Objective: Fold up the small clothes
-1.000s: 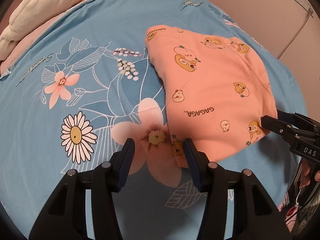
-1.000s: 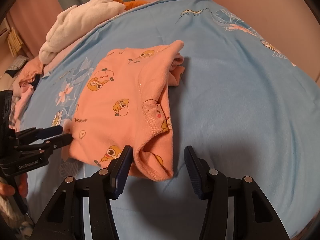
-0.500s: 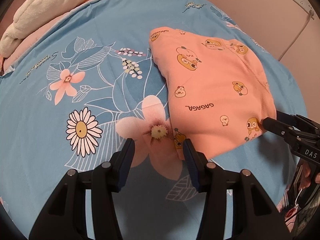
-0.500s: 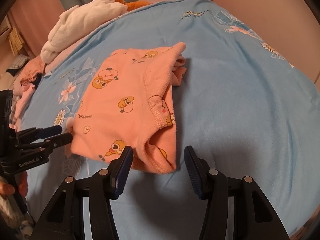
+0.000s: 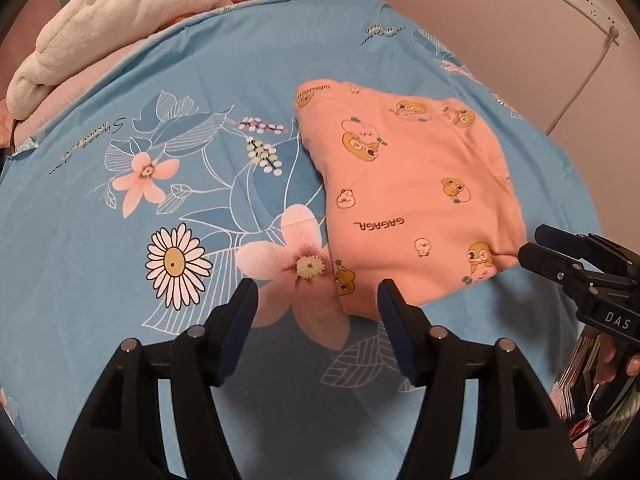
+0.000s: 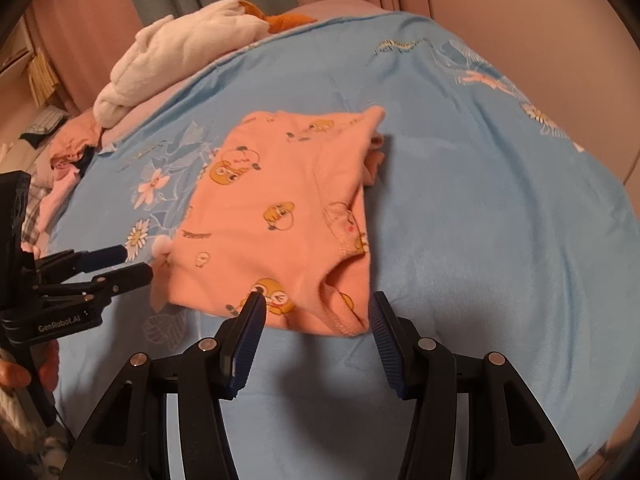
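A small orange garment with cartoon prints and the word "GAGAGA" lies folded on the bed, on a light blue sheet printed with flowers. It rests flat, with its layers stacked on each other, and one seam runs across the top layer.

The left tool is open, with nothing between its two fingers. It hovers over the sheet just in front of the near left corner of the garment; in the left wrist view this corner shows between the fingertips, and I cannot tell if anything touches it. Under the tool a big pink flower is printed on the sheet, and a white daisy lies more to the left.

The right tool is open too and holds nothing. Its fingers stand on both sides of the near right corner of the garment, where a hemmed edge makes a small open loop. The fingertips are just beside the cloth. In the left wrist view this tool comes in from the right edge, with its tips near the cloth.

At the far end of the bed a white fluffy bundle lies well apart from the garment, with something orange behind it. More pink clothes are piled at the left side of the bed.
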